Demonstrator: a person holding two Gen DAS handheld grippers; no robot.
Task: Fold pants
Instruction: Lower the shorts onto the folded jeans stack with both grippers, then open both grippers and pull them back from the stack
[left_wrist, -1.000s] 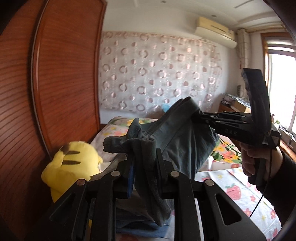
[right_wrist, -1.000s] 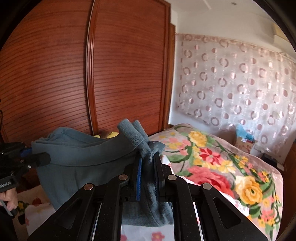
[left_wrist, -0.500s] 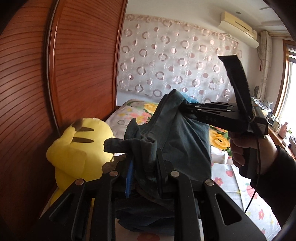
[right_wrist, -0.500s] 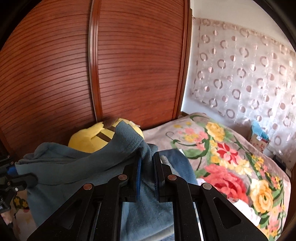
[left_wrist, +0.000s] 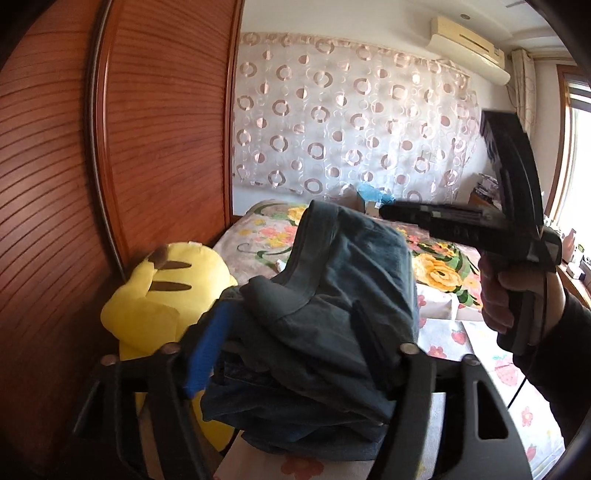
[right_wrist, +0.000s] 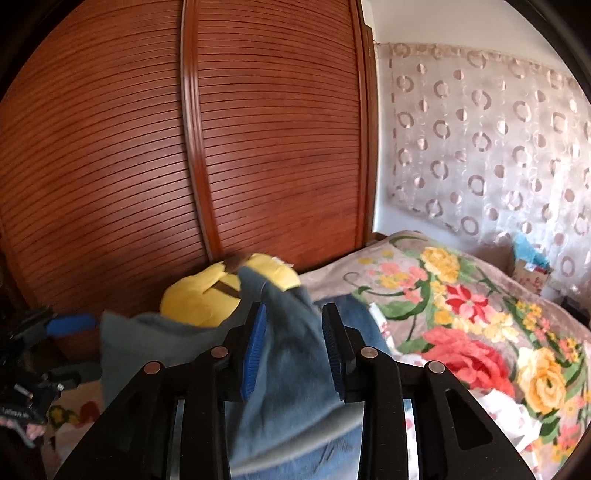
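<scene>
Beside the yellow plush toy (left_wrist: 166, 295) at left, the left gripper (left_wrist: 291, 343) is gaping wide, gripping nothing, as the pants (left_wrist: 332, 314) are settling onto the bed (right_wrist: 461, 295); rightward, the right gripper (right_wrist: 293, 347) is likewise spread open. Release seems underway; flattening the fold probably follows.

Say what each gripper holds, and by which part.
Nothing: the left gripper and the right gripper are both open, with the pants lying loose between their fingers.
</scene>
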